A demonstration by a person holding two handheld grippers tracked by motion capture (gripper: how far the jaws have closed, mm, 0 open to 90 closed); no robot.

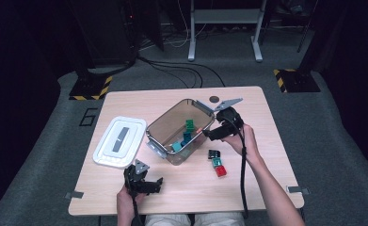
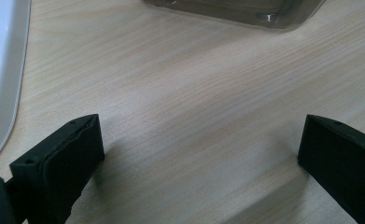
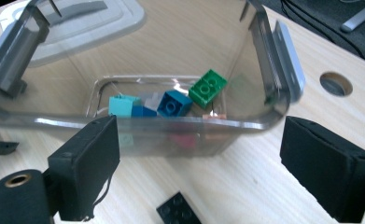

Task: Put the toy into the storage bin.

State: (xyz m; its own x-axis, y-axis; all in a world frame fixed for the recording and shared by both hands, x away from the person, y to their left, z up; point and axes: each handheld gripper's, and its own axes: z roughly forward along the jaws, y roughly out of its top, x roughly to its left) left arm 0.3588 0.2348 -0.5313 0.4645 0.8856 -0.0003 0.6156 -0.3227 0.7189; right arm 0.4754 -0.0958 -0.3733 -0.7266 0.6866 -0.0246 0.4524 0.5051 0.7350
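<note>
A clear plastic container [image 1: 159,127] stands open mid-table, holding a green brick [image 3: 208,87], a blue brick [image 3: 174,103], a teal brick [image 3: 123,105] and others. My right gripper [image 1: 209,133] is at the container's right wall, just outside the rim [image 3: 264,70], open with nothing between its pads. A black brick [image 1: 213,154], a teal brick [image 1: 216,162] and a red brick [image 1: 220,171] lie on the table to the container's right. My left gripper [image 1: 157,186] rests low near the front edge, open and empty over bare wood [image 2: 201,144].
The container's white lid [image 1: 119,141] lies flat to its left; its edge [image 2: 3,70] is beside my left jaws. A round hole [image 1: 214,99] sits in the tabletop at the back. Cables and stand feet are on the floor beyond.
</note>
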